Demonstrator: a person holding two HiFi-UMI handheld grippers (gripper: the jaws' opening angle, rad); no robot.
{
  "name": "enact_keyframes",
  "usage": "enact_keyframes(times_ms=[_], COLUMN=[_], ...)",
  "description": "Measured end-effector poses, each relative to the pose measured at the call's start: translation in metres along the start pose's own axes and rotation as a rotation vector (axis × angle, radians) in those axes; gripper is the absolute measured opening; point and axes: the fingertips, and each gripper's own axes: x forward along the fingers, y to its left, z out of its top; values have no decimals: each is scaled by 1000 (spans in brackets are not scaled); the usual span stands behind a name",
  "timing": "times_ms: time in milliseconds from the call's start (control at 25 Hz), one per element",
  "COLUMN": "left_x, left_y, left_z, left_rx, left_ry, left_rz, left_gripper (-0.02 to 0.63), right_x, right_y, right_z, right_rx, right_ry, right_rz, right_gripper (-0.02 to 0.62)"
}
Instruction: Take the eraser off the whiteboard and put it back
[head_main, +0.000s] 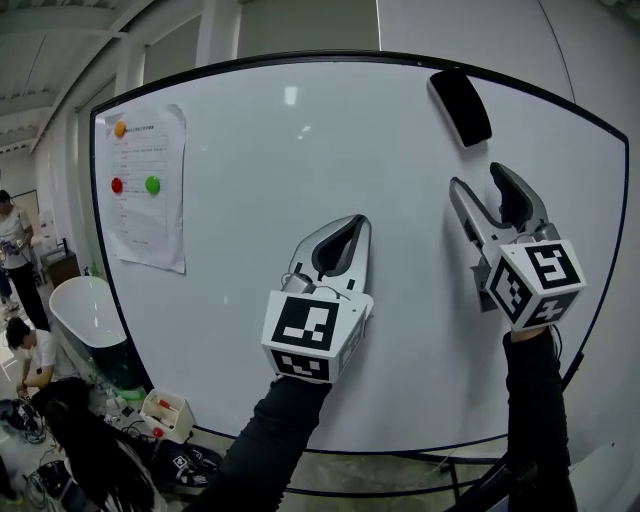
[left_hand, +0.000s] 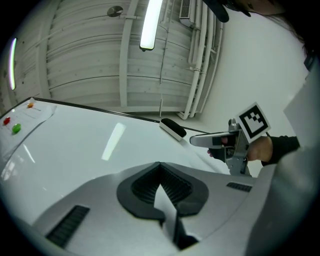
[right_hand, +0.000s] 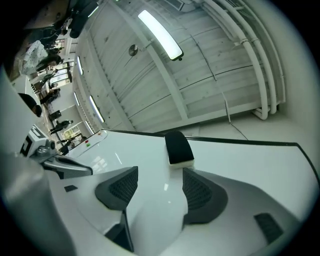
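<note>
1. My head camera stands close before the whiteboard (head_main: 300, 150) and faces it almost squarely. Its wide lens bows the board's outline yet takes in nearly all of it, with the left gripper (head_main: 345, 228) and the right gripper (head_main: 478, 180) low in view.
2. My left gripper camera sits behind its own jaws and skims the board at a shallow angle, looking up towards the ceiling (left_hand: 90, 60).
3. My right gripper camera looks the same way, with the eraser (right_hand: 178, 148) near, just beyond its jaws.
4. All three views share the board and the eraser. Each gripper view also catches the other gripper off to one side.
</note>
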Motion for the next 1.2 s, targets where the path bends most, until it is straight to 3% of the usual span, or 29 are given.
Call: enact_keyframes(times_ms=[440,720,1200], left_x=[-35,-59,-98], left_y=[-23,-32,-50], left_z=[-31,-44,-79], left_rx=[-36,-69,-103], left_ry=[44,57,136], left_rz=[-37,-31,-31], left_gripper=[6,6,6], right_x=[-62,-98,-143], right_y=[47,63,87], right_z=[-45,-65,-97], right_rx=[49,68,136], right_ry=[37,44,130], right_rz=[3,-53,-50], right_gripper=[275,74,28])
